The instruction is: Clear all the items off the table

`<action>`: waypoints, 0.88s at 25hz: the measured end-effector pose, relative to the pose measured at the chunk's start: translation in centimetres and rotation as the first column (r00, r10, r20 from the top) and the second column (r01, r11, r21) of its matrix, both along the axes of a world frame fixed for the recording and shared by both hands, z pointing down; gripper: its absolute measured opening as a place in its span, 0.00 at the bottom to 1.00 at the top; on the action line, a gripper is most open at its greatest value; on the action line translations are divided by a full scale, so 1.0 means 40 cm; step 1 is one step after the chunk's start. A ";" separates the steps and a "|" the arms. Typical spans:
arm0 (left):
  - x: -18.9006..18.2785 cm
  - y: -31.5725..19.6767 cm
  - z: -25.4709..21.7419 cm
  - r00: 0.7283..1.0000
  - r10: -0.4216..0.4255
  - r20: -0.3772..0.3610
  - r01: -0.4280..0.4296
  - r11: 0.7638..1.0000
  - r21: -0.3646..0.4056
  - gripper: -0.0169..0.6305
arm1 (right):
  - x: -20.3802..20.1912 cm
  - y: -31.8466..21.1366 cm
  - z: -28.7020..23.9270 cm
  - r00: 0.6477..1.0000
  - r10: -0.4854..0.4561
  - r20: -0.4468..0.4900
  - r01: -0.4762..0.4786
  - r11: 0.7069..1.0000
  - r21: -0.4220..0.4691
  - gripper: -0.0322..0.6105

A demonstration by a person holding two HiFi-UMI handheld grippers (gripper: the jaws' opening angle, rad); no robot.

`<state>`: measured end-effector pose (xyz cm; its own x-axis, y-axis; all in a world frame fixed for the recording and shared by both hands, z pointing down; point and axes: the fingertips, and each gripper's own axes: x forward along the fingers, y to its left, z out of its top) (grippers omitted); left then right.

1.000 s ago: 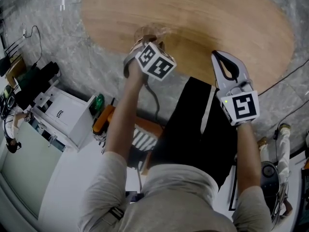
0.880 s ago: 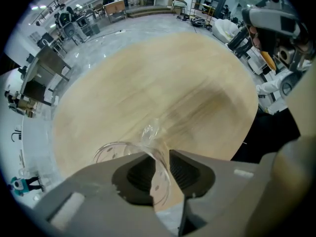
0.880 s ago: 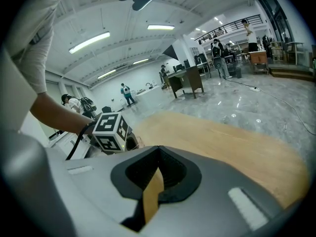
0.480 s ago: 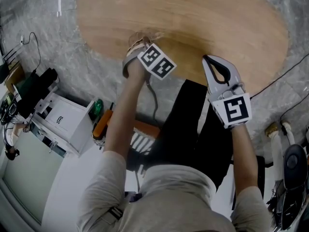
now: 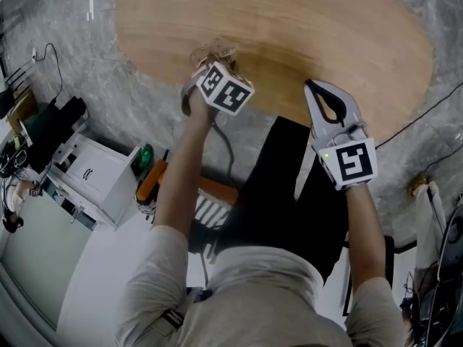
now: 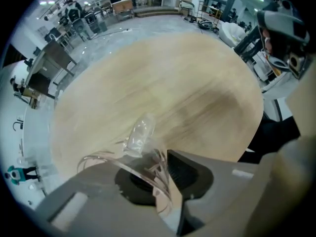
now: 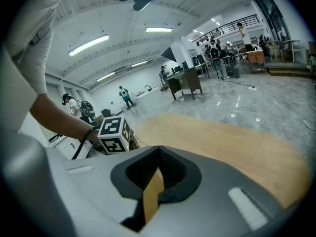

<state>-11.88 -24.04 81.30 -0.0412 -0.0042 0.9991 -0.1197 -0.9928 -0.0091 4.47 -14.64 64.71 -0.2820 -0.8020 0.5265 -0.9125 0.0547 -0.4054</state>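
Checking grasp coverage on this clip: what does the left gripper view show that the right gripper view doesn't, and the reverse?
Only the left gripper view: a crumpled clear plastic wrapper pinched in the left claw. Only the right gripper view: the right claw shut with nothing in it, the marker cube on the other gripper, and the person's forearm. Both: the wooden table.
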 end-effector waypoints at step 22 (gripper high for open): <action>0.127 0.110 -0.223 0.938 -0.183 -0.293 0.214 0.974 0.076 0.15 | 0.028 0.054 -0.119 0.995 -0.087 -0.051 0.089 0.995 0.040 0.06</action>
<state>-6.82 -19.63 72.37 0.2321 -0.1305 0.9639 -0.3273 -0.9436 -0.0490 5.58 -12.46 59.97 -0.3268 -0.7971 0.5078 -0.9222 0.1514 -0.3558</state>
